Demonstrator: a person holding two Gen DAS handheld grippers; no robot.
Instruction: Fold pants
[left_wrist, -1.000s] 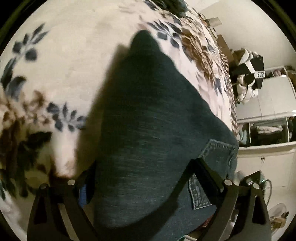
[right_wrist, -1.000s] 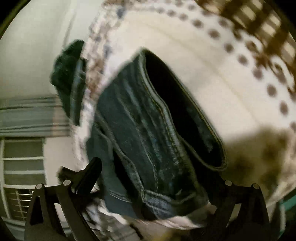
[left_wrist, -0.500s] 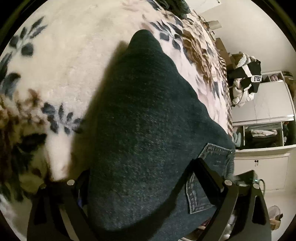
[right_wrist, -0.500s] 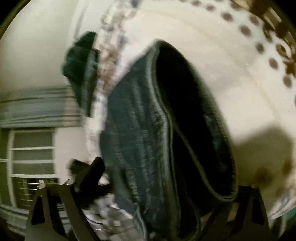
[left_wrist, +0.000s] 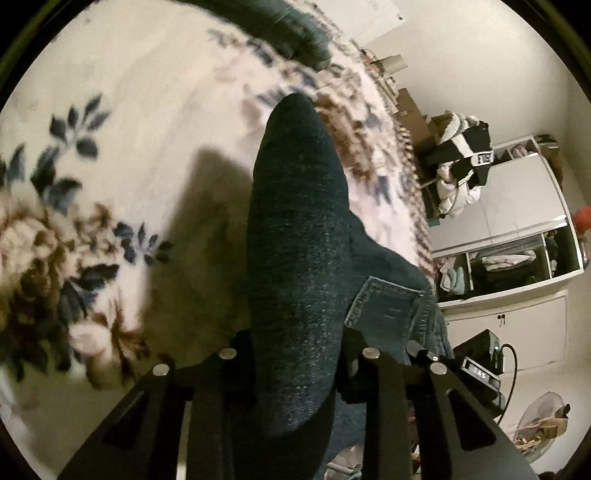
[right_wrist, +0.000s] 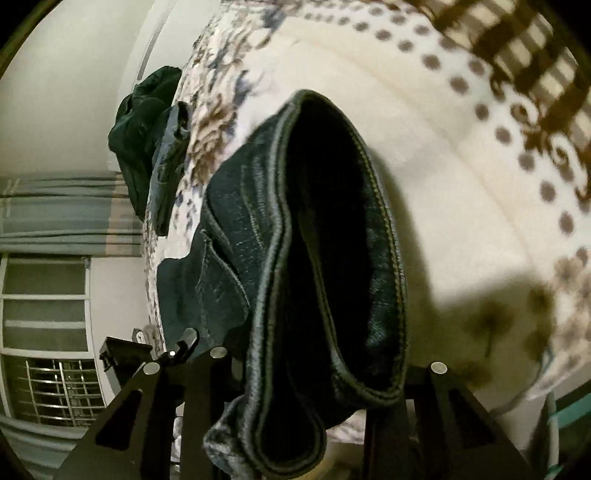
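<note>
- The pants (left_wrist: 299, 236), dark denim, lie on a floral blanket (left_wrist: 122, 122) spread over the bed, with a back pocket (left_wrist: 388, 306) showing near the left gripper.
- The left gripper (left_wrist: 295, 354) has just been closing its jaws, and they now pinch a bunched fold of the denim.
- The right gripper (right_wrist: 310, 365) has also just been closing and clamps the stitched waistband (right_wrist: 384, 236), which gapes open.

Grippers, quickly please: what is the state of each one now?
Left gripper: just closed, shut on the jeans.
Right gripper: just closed, shut on the jeans' waistband.
</note>
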